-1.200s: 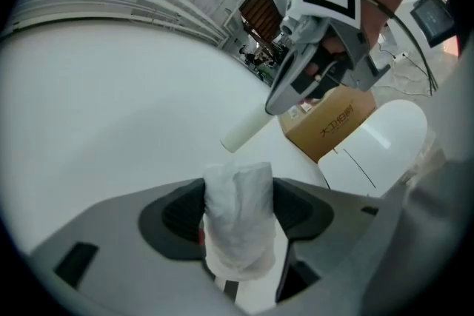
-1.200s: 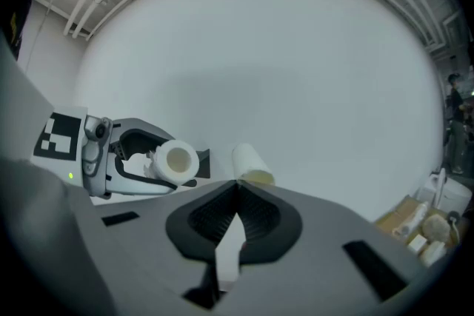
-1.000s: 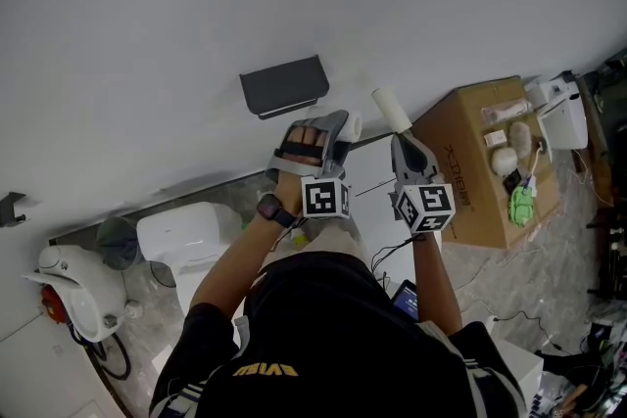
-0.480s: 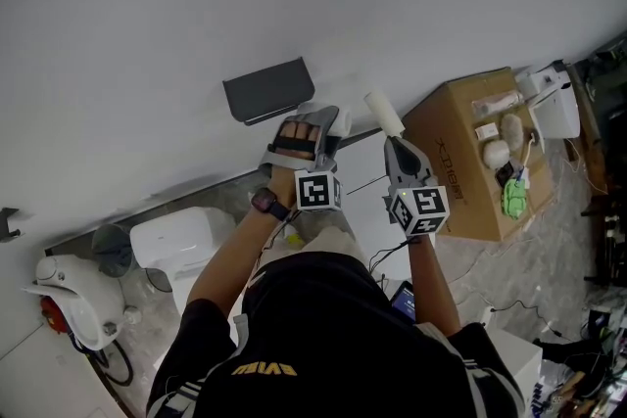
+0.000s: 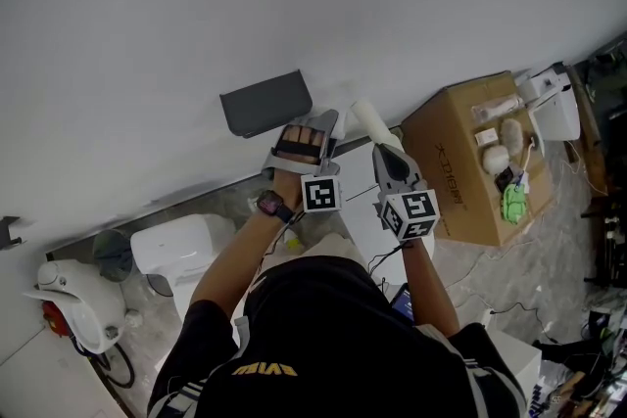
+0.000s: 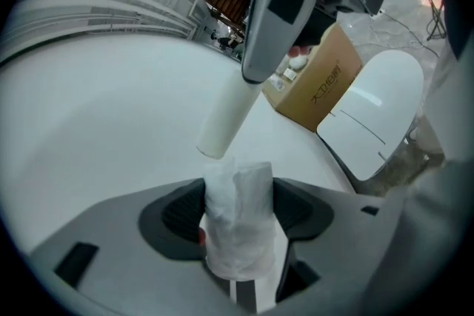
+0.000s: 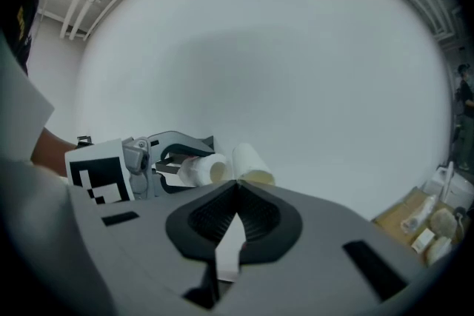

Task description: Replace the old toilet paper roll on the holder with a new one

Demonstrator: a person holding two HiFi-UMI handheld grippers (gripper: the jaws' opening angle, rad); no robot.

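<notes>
A dark grey paper holder [image 5: 263,102] hangs on the white wall, with no roll on it. Just below and to its right, my left gripper [image 5: 331,124] is shut on a small, thin roll of white toilet paper [image 6: 238,222], crumpled between the pads. My right gripper [image 5: 384,150] is shut on one end of a cream-white tube [image 5: 367,120], which sticks up toward the wall. In the left gripper view, the tube [image 6: 226,118] ends just above the small roll. In the right gripper view, the tube's end [image 7: 250,159] lies next to the small roll [image 7: 198,169] in the left gripper [image 7: 172,159].
A toilet [image 5: 186,245] and a grey bin [image 5: 116,245] stand below left, beside a white and red device [image 5: 64,294]. An open cardboard box [image 5: 460,162] with small items stands at the right. A white lid-like panel [image 6: 374,111] lies below the grippers.
My left gripper has sunk a little with the small roll, ending nearer the tube. The right gripper has hardly moved. The view has shifted slightly.
</notes>
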